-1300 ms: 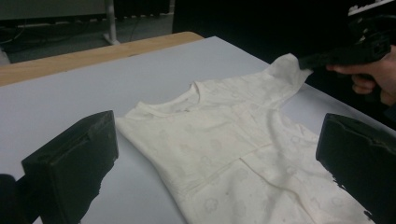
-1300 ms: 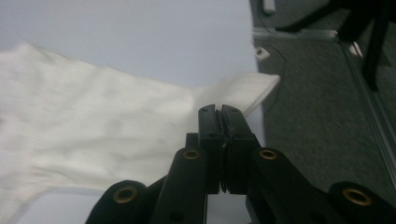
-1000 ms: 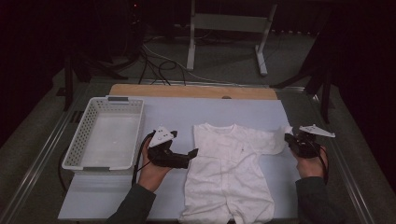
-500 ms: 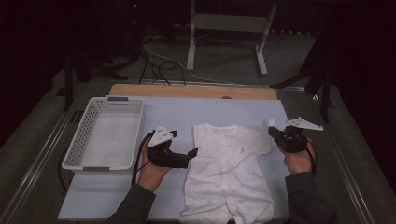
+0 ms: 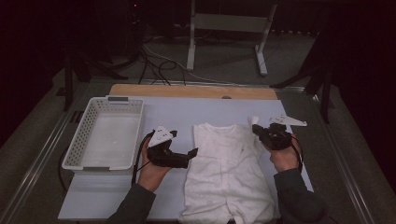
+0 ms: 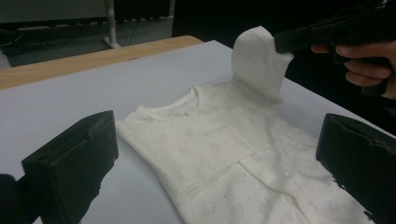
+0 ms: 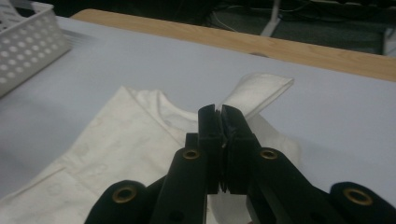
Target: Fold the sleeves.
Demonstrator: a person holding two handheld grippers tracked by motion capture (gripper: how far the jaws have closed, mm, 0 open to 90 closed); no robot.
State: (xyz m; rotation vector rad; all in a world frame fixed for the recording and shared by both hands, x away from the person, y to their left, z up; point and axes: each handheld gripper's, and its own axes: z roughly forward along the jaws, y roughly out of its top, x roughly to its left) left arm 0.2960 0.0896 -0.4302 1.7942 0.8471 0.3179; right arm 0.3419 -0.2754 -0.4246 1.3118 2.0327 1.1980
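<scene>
Basket point(image 5: 105, 135): we see a white perforated basket at the left of the desk point(image 5: 187, 109), with nothing in it, well apart from the garment.

Left gripper point(image 5: 184, 156): held low over the desk just beside the garment's left edge; in the left gripper view its fingers point(image 6: 70, 172) stand wide apart with nothing between them.

Garment point(image 5: 224, 172): a white baby romper lies flat in the middle of the desk, neck toward the far edge. The left gripper view shows us a faint printed pattern and a front seam — too fine to see in the high view.

Sleeve point(image 6: 259, 60): the romper's right sleeve is lifted off the desk and stands upright.

Right gripper point(image 5: 258, 131): its fingers are clamped together on the sleeve — the right gripper view shows the cloth pinched between them, with the cuff point(image 7: 261, 91) beyond the tips.
</scene>
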